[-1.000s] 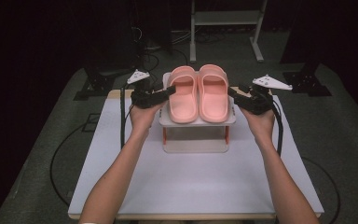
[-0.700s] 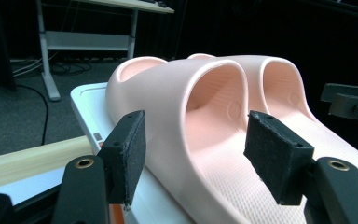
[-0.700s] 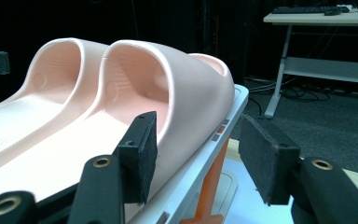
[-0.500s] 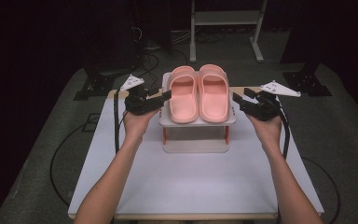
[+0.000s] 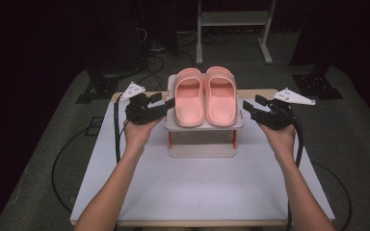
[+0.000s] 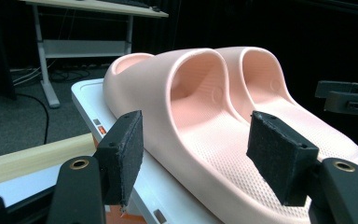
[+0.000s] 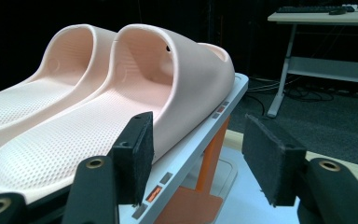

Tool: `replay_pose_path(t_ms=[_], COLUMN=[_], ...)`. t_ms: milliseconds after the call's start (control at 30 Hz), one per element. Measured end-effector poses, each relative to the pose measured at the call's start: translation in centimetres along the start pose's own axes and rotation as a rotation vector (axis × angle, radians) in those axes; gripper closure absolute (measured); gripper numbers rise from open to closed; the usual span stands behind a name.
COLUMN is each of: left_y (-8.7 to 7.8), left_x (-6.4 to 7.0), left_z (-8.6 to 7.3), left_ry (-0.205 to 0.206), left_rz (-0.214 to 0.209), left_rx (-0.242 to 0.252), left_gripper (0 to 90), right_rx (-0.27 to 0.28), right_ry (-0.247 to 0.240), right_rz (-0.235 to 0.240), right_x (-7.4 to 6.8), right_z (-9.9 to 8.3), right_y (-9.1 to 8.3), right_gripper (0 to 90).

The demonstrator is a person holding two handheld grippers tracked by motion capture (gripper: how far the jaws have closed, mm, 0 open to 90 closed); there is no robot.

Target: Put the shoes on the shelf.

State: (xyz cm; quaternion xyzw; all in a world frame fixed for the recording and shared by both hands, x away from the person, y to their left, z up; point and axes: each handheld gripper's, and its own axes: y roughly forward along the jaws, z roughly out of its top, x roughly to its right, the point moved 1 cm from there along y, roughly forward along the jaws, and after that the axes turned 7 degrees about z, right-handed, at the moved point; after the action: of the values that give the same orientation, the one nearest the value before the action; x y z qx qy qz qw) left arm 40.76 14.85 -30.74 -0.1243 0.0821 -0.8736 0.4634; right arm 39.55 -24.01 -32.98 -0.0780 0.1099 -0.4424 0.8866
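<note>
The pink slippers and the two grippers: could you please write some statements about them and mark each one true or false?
1. The two pink slippers lie side by side on the raised shelf. True.
2. The left gripper is shut on a slipper. False: its jaws stand open.
3. The right gripper is open. True.
4. The slippers lie directly on the white table. False: they lie on the shelf, above it.

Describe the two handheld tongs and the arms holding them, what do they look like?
Both the left tongs and right tongs are black, each topped by a grey three-cornered plate and trailing a black cable. Their jaws carry dark, rough rectangular pads and brass-coloured rivets. The person's forearms are bare, no sleeves showing.
</note>
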Motion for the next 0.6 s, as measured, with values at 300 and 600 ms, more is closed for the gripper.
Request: replay_pose_path(t_ms=[300,600], left_y=[-0.7,-1.2], left_x=[0.1,0.1], left_z=[-0.6,-1.4], left_ry=[-0.006,-0.008], left_rz=[-0.002,0.009], left_rx=[0.01,0.007], left_gripper=[33.8,30.5], right_rx=[-0.011,-0.005], right_ry=[0.005,0.004], right_rz=[0.008,0.011], right_x=[0.0,-0.1], right_z=[-0.5,-1.2], right_y=[-0.5,-1.1], right_gripper=[39.1,37.0])
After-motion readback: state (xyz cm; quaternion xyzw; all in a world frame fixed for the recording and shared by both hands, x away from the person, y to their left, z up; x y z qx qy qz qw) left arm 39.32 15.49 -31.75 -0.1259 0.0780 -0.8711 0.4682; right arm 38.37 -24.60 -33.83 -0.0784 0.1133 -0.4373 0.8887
